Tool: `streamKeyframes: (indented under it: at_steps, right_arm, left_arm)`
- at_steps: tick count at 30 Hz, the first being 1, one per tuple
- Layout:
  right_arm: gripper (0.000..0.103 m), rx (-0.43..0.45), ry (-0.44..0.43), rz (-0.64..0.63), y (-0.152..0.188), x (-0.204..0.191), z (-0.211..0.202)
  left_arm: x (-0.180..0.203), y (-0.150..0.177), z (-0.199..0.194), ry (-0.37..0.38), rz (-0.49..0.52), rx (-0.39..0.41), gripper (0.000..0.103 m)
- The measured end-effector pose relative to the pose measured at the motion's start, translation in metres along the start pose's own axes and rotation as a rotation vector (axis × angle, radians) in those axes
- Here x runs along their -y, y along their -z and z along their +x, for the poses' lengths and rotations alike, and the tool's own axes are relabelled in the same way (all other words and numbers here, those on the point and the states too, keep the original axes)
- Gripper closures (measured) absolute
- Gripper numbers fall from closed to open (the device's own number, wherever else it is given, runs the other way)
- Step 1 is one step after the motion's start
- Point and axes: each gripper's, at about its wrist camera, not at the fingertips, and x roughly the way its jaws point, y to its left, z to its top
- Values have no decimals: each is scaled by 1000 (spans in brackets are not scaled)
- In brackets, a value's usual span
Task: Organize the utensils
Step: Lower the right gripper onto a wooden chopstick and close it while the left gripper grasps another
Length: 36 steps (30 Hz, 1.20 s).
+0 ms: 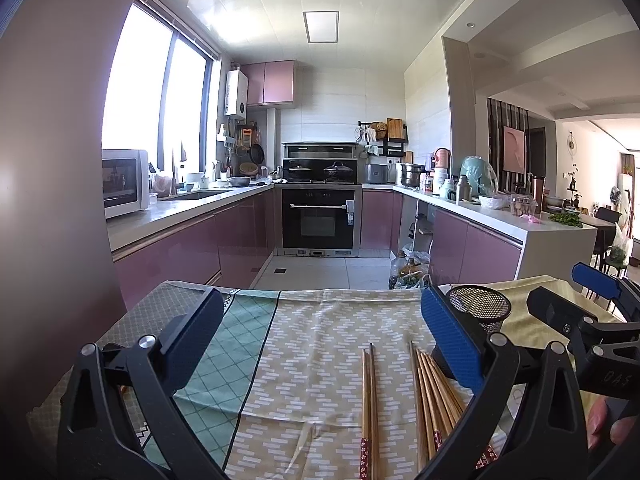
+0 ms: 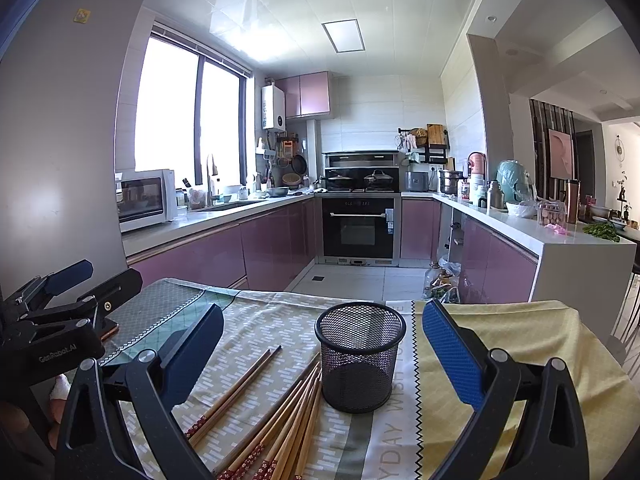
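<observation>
Both claws are hovering spread wide and empty above the cloth-covered tabletop (image 2: 520, 344). The left claw (image 1: 320, 344) is framing a pair of wooden chopsticks (image 1: 370, 408), with a larger chopstick bundle (image 1: 434, 396) lying just beside it. The right claw (image 2: 324, 356) is facing the black mesh holder (image 2: 359, 360), which is standing upright, the bundle's tips touching its base.

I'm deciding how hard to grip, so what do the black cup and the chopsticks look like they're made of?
The black cup looks like matte black wire mesh, probably metal: the tablecloth shows through its fine grid. The chopsticks look like bare wood or bamboo, tan with visible grain, and have red flower-patterned ends that appear painted or wrapped.
</observation>
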Motion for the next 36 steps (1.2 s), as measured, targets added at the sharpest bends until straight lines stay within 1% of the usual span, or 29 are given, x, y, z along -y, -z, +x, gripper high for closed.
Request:
streamKeyframes:
  at_steps: [2,4,7,9,10,11,12,13,14,15,16,17,18,19,22,24,26,29,30,36]
  right_arm:
    - [7,-26,-7,-11,1,2,4]
    - [7,-76,-34,-4,5,7,10]
    - [7,-196,-56,11,18,17,25]
    - [7,-290,-64,12,30,21,37]
    - [11,-340,-65,12,38,23,43]
    - [19,-382,-67,13,44,25,49]
    - [23,-420,-75,17,49,26,54]
    - [31,-457,-89,22,55,27,58]
    - [37,-484,-97,21,61,25,62]
    - [40,-509,-97,17,65,25,65]
    - [45,-532,-96,11,69,24,68]
    - [50,-552,-103,9,72,24,71]
    - [53,-571,-115,10,74,22,74]
    - [58,-588,-123,11,75,21,76]
    - [63,-622,-135,13,79,19,80]
    - [63,-641,-151,25,78,20,81]
    - [64,-656,-161,34,79,20,82]
    - [65,-673,-162,33,80,21,86]
    - [65,-676,-163,34,79,21,87]
    - [72,-696,-160,17,78,21,90]
  left_arm:
    - [0,1,2,6,-3,-13,6]
    - [-2,2,7,17,-2,-34,6]
    - [-4,7,17,23,1,-81,6]
    - [-6,13,28,35,1,-129,6]
    - [-6,16,35,47,5,-161,6]
    - [-6,20,43,56,13,-194,6]
    - [-6,24,49,66,24,-226,6]
    - [-5,28,57,75,32,-261,6]
    - [-5,33,64,86,38,-293,8]
    - [-5,38,70,97,41,-320,12]
    - [-4,42,77,110,48,-349,16]
    - [-2,46,84,121,58,-377,17]
    - [0,50,89,131,67,-398,20]
    - [1,55,96,143,75,-418,23]
    - [7,68,112,189,84,-480,27]
    - [10,74,120,199,98,-515,32]
    - [12,80,127,219,112,-548,33]
    - [16,87,134,237,127,-595,41]
    - [16,89,138,243,128,-611,46]
    - [6,94,151,279,89,-664,53]
